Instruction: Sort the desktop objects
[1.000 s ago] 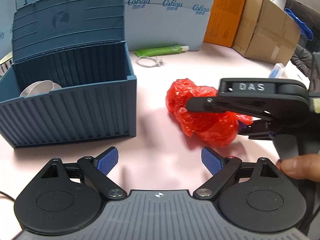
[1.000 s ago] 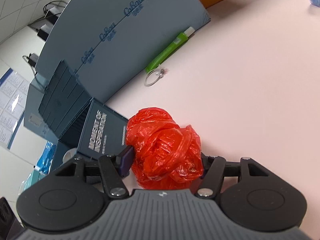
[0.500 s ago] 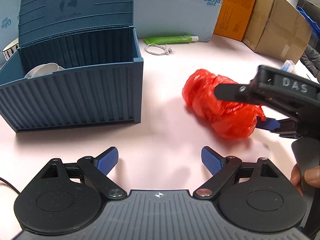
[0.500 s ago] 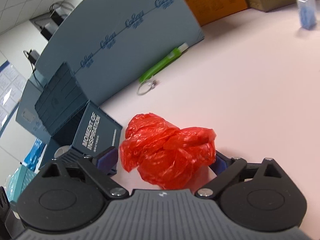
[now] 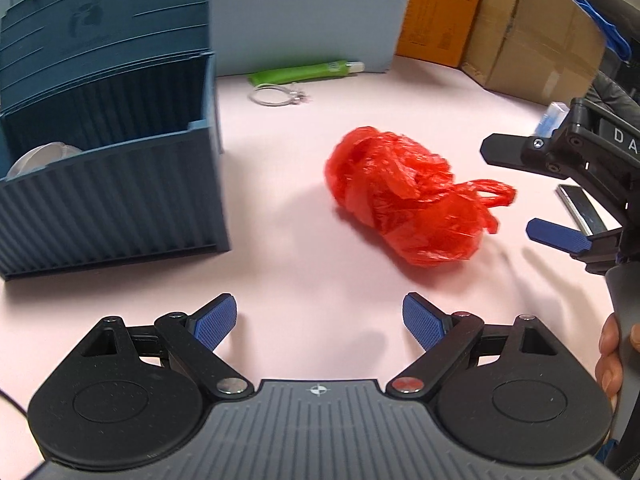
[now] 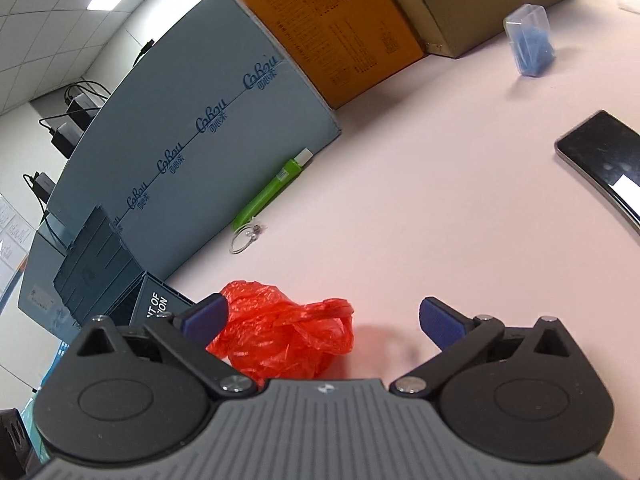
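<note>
Red plastic bag (image 5: pixel 404 196) lies loose on the desk (image 5: pixel 304 264), right of the blue bin (image 5: pixel 116 196). Right gripper (image 6: pixel 320 320) wide, empty, beside it; left gripper (image 5: pixel 320 320) wide, empty. Recommend gripping the crumpled bulk, not trailing handles, before binning

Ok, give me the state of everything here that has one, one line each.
Left gripper: open, empty.
Right gripper: open, empty.
Red bag: crumpled, lying free on the table.
Blue crate: lid open, white object inside.
Green tube: capped, lying flat.
Phone: screen dark, lying flat.
</note>
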A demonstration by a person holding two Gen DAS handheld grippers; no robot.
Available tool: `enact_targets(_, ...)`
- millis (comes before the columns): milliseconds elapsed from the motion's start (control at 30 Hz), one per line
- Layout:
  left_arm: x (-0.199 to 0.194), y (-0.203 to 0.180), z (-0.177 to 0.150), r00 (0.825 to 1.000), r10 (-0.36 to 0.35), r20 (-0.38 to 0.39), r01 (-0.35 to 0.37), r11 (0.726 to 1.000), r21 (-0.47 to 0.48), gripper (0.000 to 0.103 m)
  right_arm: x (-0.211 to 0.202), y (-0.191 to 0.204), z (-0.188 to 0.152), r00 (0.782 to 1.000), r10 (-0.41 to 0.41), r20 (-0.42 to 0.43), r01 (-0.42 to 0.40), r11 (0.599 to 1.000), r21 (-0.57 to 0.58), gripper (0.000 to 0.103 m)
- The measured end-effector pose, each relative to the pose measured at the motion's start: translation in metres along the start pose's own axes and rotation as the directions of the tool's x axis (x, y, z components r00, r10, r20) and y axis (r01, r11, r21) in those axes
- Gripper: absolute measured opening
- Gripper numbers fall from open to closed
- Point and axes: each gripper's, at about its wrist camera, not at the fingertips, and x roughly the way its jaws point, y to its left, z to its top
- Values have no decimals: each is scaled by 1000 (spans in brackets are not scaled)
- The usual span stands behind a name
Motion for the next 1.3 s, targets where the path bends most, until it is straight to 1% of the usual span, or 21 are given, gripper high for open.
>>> enact_targets(200,-11,-13,-2,997,-65,29,63,996,60,89,-9,-9,-1,1000,8,18,-9,999,48,103)
enact_targets(333,-20,-29,0,992,-88,89,72,984,166,89,-13,-13,-1,1000,-4,24,3,998,65,103)
enact_targets(433,-21,-39,0,988,-81,133,47,970,240,89,-13,-15,0,1000,6,15,-8,997,81,103)
enact_targets(533,-18,-45,2,984,-61,169,12,961,277,89,-14,-17,-1,999,43,6,-43,994,103,103)
enact_targets(600,-11,-48,9,981,-36,193,-24,954,299,89,-13,-17,-1,999,53,1,-53,992,111,103)
enact_targets(667,-7,-48,13,978,-21,206,-45,949,313,89,-14,-17,-1,999,52,5,-52,992,114,103)
enact_targets(733,-4,-46,16,977,-15,213,-56,945,321,89,-14,-17,0,999,50,8,-50,992,117,103)
enact_targets(800,-2,-45,20,976,-22,217,-52,943,329,89,-14,-18,0,999,48,8,-49,991,124,103)
enact_targets(933,0,-41,23,973,-64,223,-19,936,352,89,-13,-19,1,999,45,8,-45,989,138,103)
enact_targets(1000,2,-41,24,971,-107,216,23,933,358,89,-12,-20,0,999,37,8,-38,989,143,103)
enact_targets(1067,2,-42,26,965,-168,201,86,927,365,89,-11,-20,0,999,31,13,-33,989,147,103)
enact_targets(1200,-1,-44,27,943,-282,179,192,896,400,89,-11,-19,0,1000,15,25,-19,988,154,103)
enact_targets(1267,-6,-45,25,928,-319,192,220,886,409,89,-12,-19,0,999,9,34,-14,987,161,103)
enact_targets(1300,-8,-45,23,924,-320,212,213,887,409,89,-12,-19,0,999,5,39,-11,986,164,103)
